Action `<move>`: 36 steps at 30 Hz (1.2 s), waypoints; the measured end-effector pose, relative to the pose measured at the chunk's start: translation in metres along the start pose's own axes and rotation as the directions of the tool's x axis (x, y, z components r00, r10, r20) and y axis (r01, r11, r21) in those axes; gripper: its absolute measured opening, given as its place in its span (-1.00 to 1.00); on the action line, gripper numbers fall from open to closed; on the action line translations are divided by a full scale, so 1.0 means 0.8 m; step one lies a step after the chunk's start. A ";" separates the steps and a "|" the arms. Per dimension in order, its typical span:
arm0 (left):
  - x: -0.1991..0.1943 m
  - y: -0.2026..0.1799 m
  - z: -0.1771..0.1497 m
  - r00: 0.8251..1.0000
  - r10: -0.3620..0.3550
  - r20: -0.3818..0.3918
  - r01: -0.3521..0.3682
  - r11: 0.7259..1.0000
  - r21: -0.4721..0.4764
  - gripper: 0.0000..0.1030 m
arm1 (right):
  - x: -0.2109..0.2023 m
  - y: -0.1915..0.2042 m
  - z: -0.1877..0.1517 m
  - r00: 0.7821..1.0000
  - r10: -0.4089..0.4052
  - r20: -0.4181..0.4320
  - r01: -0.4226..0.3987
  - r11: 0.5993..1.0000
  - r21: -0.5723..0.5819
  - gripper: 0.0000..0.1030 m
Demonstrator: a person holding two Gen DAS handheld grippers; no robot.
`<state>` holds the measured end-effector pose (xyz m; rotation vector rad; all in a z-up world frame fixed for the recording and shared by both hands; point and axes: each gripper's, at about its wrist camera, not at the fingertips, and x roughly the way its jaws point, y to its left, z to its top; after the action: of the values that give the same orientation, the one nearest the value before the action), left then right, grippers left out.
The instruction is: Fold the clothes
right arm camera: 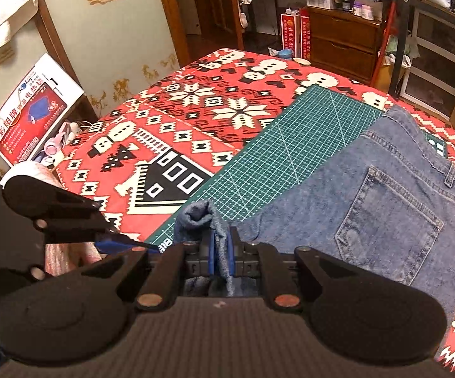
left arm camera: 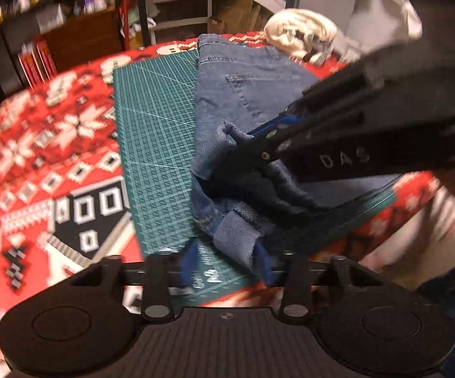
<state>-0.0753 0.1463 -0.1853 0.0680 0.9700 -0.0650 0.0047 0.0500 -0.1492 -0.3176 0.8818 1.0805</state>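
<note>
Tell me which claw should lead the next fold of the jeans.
Probably the right claw: it is shut on a bunched edge of the jeans. The left claw stands wider around a denim flap, and its grip looks less sure.

Red patterned tablecloth (right arm camera: pixel 196 119) under green mat (right arm camera: pixel 290 148)

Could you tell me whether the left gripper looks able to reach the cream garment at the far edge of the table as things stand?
Probably not: the left gripper is holding the jeans, and the right gripper crosses the path to the cream garment.
</note>
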 end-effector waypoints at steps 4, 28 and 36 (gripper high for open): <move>-0.005 -0.007 -0.009 0.999 0.033 0.037 -0.035 0.998 0.057 -0.96 | 0.009 0.006 0.000 1.000 0.014 -0.012 -0.014 1.000 -0.006 -0.83; -0.006 0.007 -0.032 0.995 -0.094 0.047 0.092 0.995 0.026 -0.88 | 0.015 0.033 -0.012 0.998 0.027 -0.065 -0.033 0.994 -0.106 -0.83; -0.027 0.018 -0.047 0.986 -0.166 0.029 0.166 0.986 0.009 -1.00 | 0.027 0.063 -0.033 0.990 0.008 -0.143 -0.042 0.970 -0.239 -0.83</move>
<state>-0.1170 0.1642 -0.1879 -0.0076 0.9439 -0.2218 -0.0473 0.0708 -0.1728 -0.5936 0.8818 1.2029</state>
